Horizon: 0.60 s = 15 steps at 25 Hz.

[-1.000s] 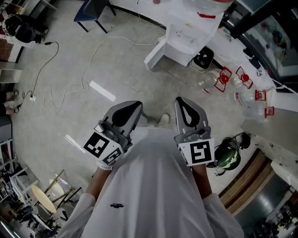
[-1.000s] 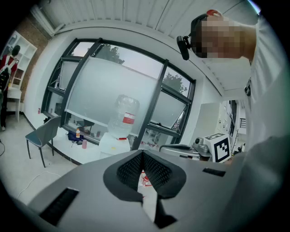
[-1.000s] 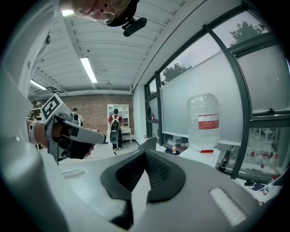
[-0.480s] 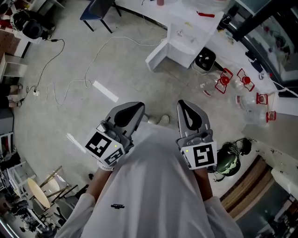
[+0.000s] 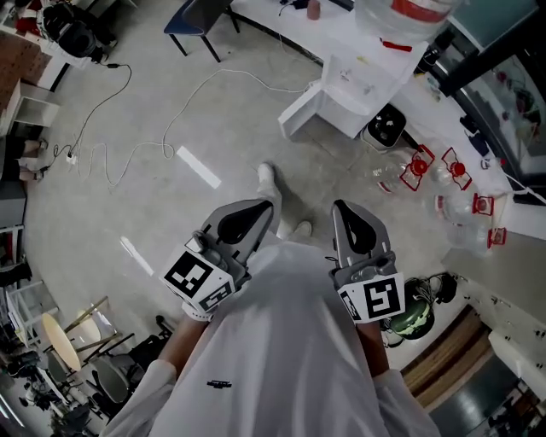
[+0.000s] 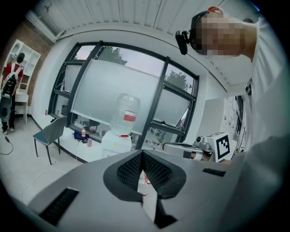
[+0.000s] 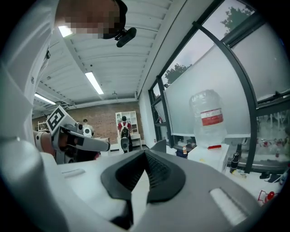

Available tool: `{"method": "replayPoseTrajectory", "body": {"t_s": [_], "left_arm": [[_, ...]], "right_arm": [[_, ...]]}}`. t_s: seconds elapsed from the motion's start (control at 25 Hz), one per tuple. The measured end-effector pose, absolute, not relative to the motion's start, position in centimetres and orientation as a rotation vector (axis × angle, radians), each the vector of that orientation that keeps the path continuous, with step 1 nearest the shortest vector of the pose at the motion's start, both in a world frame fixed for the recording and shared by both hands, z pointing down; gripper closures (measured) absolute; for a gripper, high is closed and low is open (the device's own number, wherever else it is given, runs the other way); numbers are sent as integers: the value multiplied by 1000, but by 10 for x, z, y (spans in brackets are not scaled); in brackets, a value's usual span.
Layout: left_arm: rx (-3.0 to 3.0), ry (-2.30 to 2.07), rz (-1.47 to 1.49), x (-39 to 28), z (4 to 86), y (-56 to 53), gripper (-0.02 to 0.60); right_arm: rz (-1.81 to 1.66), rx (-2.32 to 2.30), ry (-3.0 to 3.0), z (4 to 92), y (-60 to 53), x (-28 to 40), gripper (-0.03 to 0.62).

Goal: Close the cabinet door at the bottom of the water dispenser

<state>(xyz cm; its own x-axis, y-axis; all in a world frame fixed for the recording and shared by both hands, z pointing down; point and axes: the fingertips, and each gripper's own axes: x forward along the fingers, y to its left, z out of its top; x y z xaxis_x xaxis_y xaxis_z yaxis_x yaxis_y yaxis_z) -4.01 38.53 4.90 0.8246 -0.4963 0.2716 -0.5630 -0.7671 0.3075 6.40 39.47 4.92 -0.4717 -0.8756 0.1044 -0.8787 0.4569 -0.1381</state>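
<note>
The person stands on the open floor (image 5: 171, 196) with both tools held level in front of the chest. This looks like a carrying posture for the walk-up, since nothing is within reach yet. The left tongs (image 5: 265, 208) are clenched with nothing between the pads, and so are the right tongs (image 5: 342, 206). A closed tip probably suits the job, which needs a push on a panel and not a grasp.

The water dispenser (image 5: 354, 81) stands at about 1 o'clock in the head view, well apart from both tools, with its bottle (image 5: 401, 13) on top. Both tongs views show it ahead.

The cabinet door (image 5: 300, 111) at its foot hangs open. It swings out from the white body with its free edge toward about 8 o'clock, roughly facing the person. Its long axis appears upright, so from above it shows mostly as a narrow slab. Closing it would likely mean pressing that free edge back toward 2 o'clock.
</note>
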Motion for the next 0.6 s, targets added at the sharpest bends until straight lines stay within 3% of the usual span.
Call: {"method": "replayPoseTrajectory", "body": {"t_s": [0.6], "left_arm": [[2607,-711,174,-57,58,189,575]], "right_arm": [[188,1585,-2543,43,212,40,583]]}}
